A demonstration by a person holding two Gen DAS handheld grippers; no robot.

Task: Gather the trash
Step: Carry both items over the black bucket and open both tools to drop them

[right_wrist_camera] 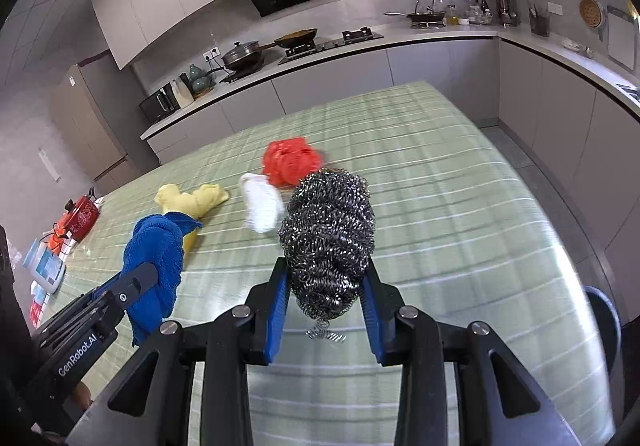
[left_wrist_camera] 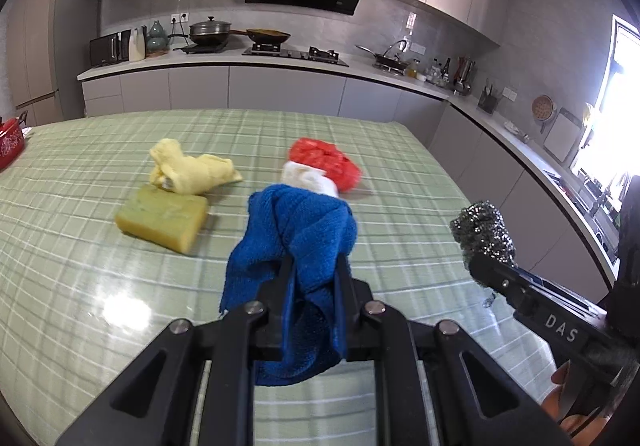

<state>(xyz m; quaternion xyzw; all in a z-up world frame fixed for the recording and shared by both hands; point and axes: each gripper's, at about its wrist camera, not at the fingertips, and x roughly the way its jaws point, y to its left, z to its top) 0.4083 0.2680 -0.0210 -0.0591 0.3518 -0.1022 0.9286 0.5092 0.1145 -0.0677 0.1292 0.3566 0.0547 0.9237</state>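
Note:
My left gripper (left_wrist_camera: 314, 266) is shut on a blue cloth (left_wrist_camera: 296, 230) and holds it above the green checked table (left_wrist_camera: 80, 278). My right gripper (right_wrist_camera: 324, 270) is shut on a steel wool scourer (right_wrist_camera: 330, 234), also lifted above the table. The scourer also shows at the right of the left wrist view (left_wrist_camera: 482, 232); the blue cloth shows at the left of the right wrist view (right_wrist_camera: 158, 262). On the table lie a yellow cloth (left_wrist_camera: 192, 170), a yellow-green sponge (left_wrist_camera: 164, 218), a white crumpled wad (left_wrist_camera: 308, 176) and a red crumpled bag (left_wrist_camera: 326, 162).
A red pot (right_wrist_camera: 82, 216) and a white-blue box (right_wrist_camera: 46, 270) stand at the table's left edge. Kitchen counters with a stove (left_wrist_camera: 294, 52), pans and a microwave (left_wrist_camera: 108, 50) run along the far wall and right side. A dark round bin rim (right_wrist_camera: 604, 318) shows right of the table.

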